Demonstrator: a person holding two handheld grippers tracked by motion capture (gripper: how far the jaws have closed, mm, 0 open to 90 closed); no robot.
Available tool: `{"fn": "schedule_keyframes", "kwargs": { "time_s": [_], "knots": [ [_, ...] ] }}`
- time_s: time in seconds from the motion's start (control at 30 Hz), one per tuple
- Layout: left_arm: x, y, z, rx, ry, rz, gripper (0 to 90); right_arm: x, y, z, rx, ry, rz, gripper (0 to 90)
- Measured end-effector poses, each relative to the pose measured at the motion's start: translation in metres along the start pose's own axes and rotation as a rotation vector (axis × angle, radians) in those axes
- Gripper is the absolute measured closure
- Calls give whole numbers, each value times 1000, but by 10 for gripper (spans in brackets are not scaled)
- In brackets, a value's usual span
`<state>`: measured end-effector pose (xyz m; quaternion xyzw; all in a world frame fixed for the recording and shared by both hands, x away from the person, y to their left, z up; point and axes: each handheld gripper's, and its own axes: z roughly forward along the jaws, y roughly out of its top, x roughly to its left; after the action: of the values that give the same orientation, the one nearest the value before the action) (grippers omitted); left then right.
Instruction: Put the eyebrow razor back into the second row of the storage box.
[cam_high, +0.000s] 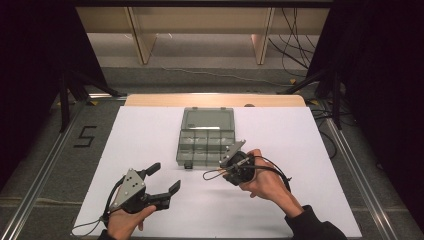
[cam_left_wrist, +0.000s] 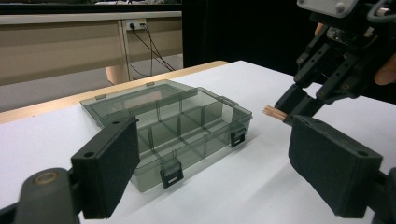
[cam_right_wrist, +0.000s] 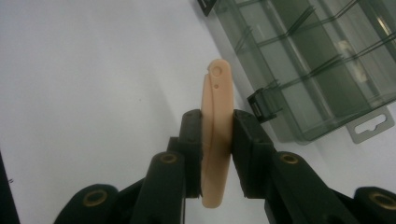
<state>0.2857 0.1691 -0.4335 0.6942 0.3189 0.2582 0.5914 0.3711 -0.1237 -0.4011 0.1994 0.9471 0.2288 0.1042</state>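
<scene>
Biggest thing here is the table (cam_high: 150, 145), covered with a white sheet, with a strip of bare wood showing along its far edge. Sitting toward the middle-far part of it is a smoky clear organizer box (cam_high: 205, 136), lid flipped open and lying flat behind it, the tray split into a grid of small compartments that all look empty as far as I can tell. It has 2 black latches on the near wall. Left gripper (cam_high: 160, 181) is parked near the front-left of the sheet, jaws spread wide with nothing between them, and it's well clear of the box. Right gripper (cam_high: 237, 148) hovers just off the box's near-right corner, and its jaws are clamped on a small flat peach-coloured plastic piece (cam_right_wrist: 217, 135), held edge-on so the rounded end with a little hole sticks out past the pads. My guess is the piece is headed into one of the compartments. What could go sideways: the piece is thin and gripped only across its middle, so it could swivel between the pads if the end taps a divider or the box wall on the way in. Those cells are narrow, so coming in at a slant might leave it perched across 2 of them instead of dropping in. The box also looks light and nothing's holding it down, so a bump from the jaws could shove it along the sheet.
</scene>
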Motion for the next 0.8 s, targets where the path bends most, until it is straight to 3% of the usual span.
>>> {"fn": "schedule_keyframes", "kwargs": {
  "time_s": [0.03, 0.13, 0.8],
  "knots": [
    [-1, 0, -1, 16, 9, -13, 162, -1, 1, 0, -1, -3, 3, 748],
    [0, 0, 0, 3, 1, 1, 162, -4, 5, 0, -9, -10, -2, 748],
    [-1, 0, -1, 10, 7, -12, 162, -26, 35, 3, -22, -48, -21, 748]
  ]
}}
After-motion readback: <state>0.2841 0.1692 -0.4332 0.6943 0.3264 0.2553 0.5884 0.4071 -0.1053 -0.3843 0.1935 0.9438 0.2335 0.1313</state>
